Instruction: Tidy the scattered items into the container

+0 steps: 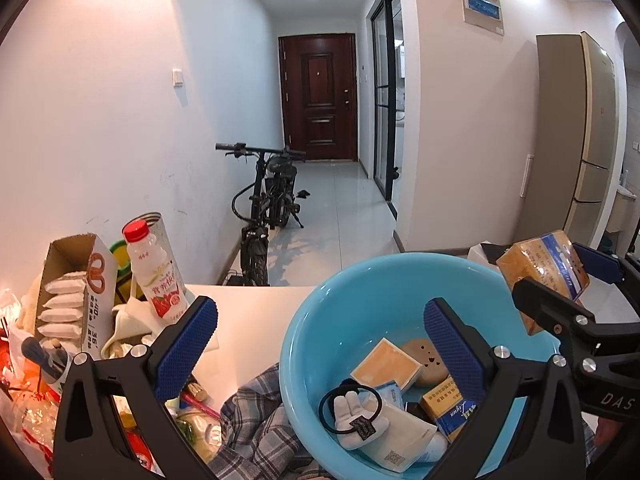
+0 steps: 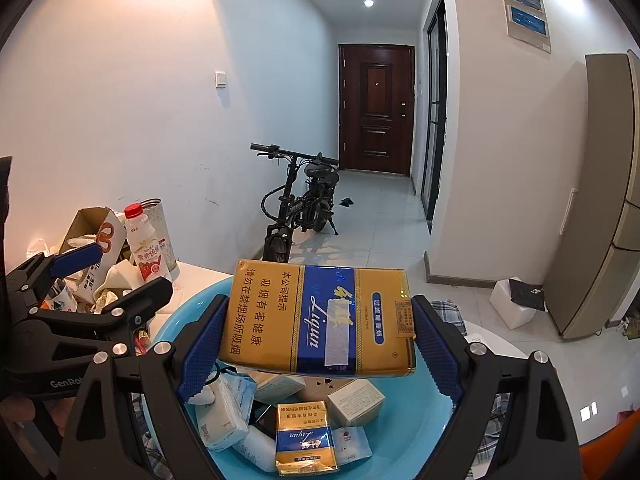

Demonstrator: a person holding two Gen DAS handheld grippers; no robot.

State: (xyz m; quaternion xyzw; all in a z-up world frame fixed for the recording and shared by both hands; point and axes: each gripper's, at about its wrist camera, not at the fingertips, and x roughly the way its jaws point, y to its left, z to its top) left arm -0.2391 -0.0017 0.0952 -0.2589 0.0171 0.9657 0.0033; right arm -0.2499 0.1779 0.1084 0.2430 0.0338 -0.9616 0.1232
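A light blue basin [image 1: 320,320] sits on the white table and holds several items: a gold and blue cigarette pack [image 2: 306,444], tissue packs, a small box and a black hair tie. My right gripper [image 2: 320,340] is shut on a gold and blue Liqun cigarette carton [image 2: 320,316] and holds it above the basin [image 2: 400,440]. The carton also shows in the left wrist view [image 1: 544,276] over the basin's right rim. My left gripper [image 1: 320,340] is open and empty over the basin's left side; it shows in the right wrist view [image 2: 116,276] at left.
At the table's left stand a red-capped drink bottle [image 1: 154,276], an open snack box [image 1: 72,292], a tin and bags. A plaid cloth [image 1: 256,420] lies under the basin. A bicycle [image 1: 268,208], a door and a fridge [image 1: 580,140] are beyond.
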